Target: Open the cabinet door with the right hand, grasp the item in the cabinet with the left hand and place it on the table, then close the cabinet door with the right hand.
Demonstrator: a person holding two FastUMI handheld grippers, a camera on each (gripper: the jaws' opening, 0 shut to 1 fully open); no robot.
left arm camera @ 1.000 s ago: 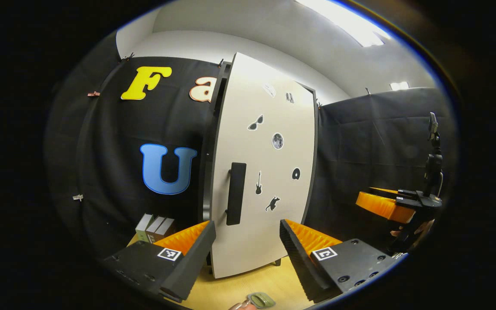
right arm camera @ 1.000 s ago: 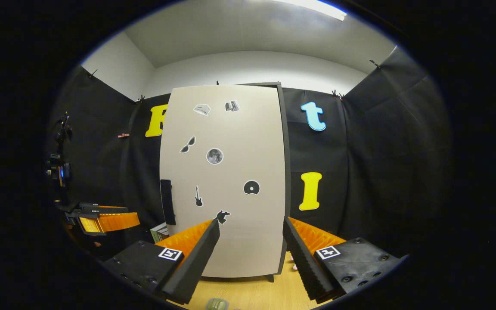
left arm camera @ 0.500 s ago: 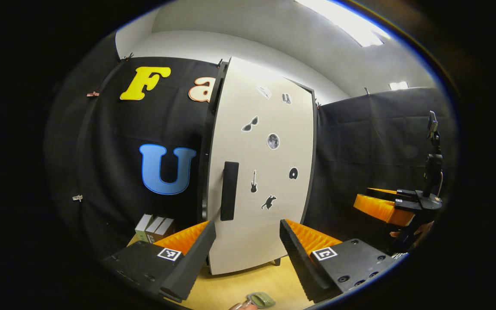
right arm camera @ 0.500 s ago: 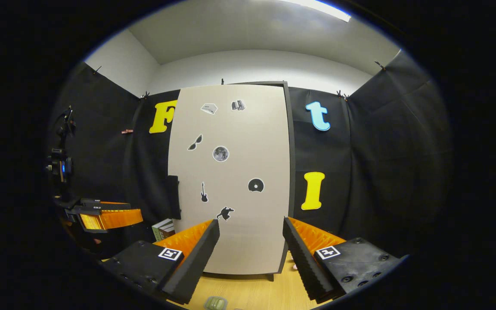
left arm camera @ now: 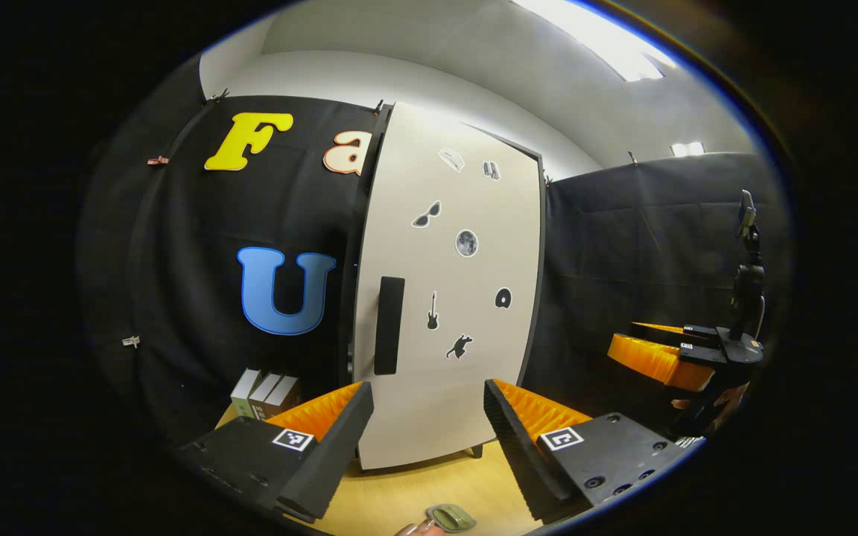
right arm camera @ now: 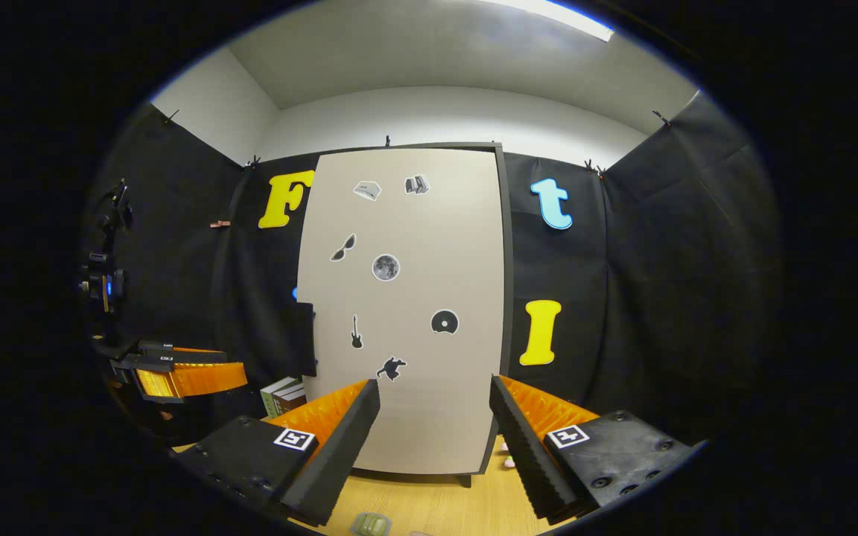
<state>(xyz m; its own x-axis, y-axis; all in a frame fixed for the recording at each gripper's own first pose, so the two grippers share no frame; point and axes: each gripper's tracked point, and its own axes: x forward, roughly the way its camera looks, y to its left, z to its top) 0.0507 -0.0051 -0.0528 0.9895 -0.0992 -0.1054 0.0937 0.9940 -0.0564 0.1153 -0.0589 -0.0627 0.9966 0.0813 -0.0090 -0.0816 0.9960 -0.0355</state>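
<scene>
I hold my left gripper (left arm camera: 429,417) low over the pale wooden table (left arm camera: 414,495), its two fingers spread wide with nothing between them, because its part of the job looks done: a small olive-green flat oval item (left arm camera: 451,517) lies on the table just under and a little ahead of those fingers, close to my hand, apart from both of them. In the right gripper view the same green item (right arm camera: 371,524) shows at the bottom edge, below and slightly to the left of my right gripper (right arm camera: 435,420), which also stands wide apart and grips nothing. I keep that right one pointed straight at the tall beige cabinet door with small black stickers on it (right arm camera: 407,305), since closing is its duty. From the left gripper view the door (left arm camera: 451,290) looks nearly flush against the dark cabinet frame, with perhaps a thin gap along the handle side; I cannot tell for sure whether it has fully seated. The black vertical bar handle (left arm camera: 389,324) sits on the door's left edge, well ahead of both pairs of fingers and touched by neither. My right gripper also appears at the far right of the left gripper view (left arm camera: 660,357), held off from the door. A few upright books (left arm camera: 264,393) stand by the cabinet's left foot. I judge the task almost finished, leaving only a check that the door is shut.
</scene>
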